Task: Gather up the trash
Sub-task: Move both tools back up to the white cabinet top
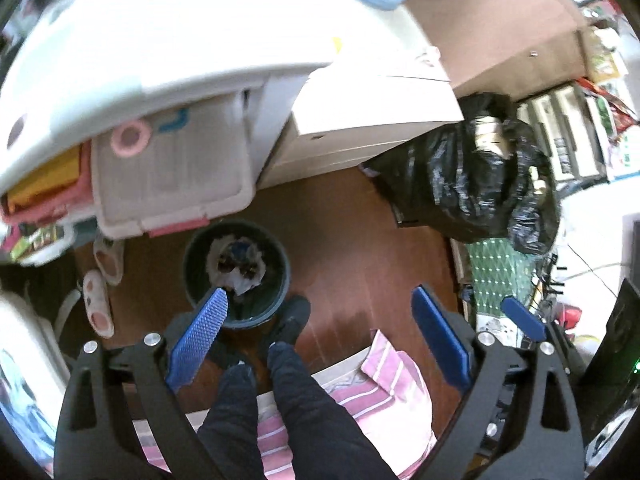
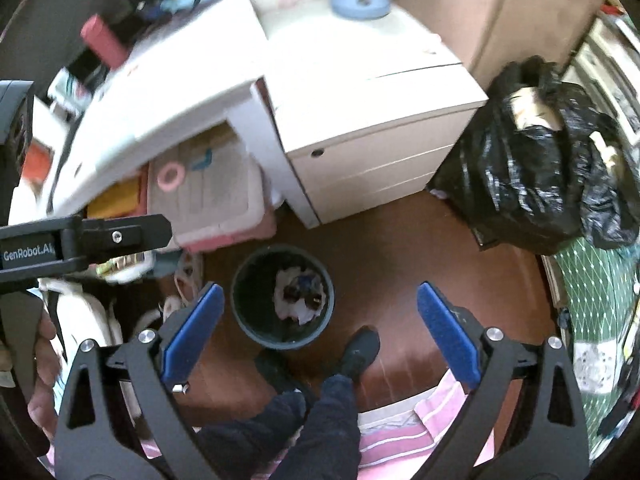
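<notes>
Both my grippers, left gripper (image 1: 320,332) and right gripper (image 2: 320,332), spread wide, empty. Crumpled trash (image 2: 300,296) sits inside dark wastebasket (image 2: 240,304) on wooden floor (image 2: 400,264), near drawer cabinet (image 2: 372,160). Next: seek leftover litter, approach slowly.

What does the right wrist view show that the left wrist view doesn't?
Only the right wrist view shows the left gripper's black body, the hand holding it, and a red cylinder on the desk. Only the left wrist view shows slippers beside the bin. Both show the dark bin holding crumpled trash, the black garbage bag and white drawers.
</notes>
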The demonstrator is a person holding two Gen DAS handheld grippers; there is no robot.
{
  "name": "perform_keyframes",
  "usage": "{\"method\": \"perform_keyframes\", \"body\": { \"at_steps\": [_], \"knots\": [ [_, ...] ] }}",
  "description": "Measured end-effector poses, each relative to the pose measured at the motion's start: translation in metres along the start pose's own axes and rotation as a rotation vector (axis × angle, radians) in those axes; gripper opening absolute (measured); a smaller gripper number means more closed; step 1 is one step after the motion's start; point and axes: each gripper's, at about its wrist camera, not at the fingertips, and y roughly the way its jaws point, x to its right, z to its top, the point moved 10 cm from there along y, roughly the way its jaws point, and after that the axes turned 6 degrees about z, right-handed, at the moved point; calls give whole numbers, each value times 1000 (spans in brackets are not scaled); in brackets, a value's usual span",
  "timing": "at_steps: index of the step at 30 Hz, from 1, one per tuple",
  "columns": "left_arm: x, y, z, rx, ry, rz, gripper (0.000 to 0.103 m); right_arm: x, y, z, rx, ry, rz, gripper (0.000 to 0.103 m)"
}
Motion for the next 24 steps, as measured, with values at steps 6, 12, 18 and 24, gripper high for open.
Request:
{"method": "perform_keyframes", "body": {
  "at_steps": [6,12,18,24],
  "knots": [
    [27,-28,15,39,73,-15,91,2,-36,12,81,24,-20,96],
    [41,-41,26,69,120,-21,91,11,-49,21,133,51,-39,96],
    [44,-40,31,69,132,-23,91,25,-57,29,163,83,-53,96],
    [48,-32,43,68,112,-26,91,39,-55,46,186,76,-64,96]
  ]
}}
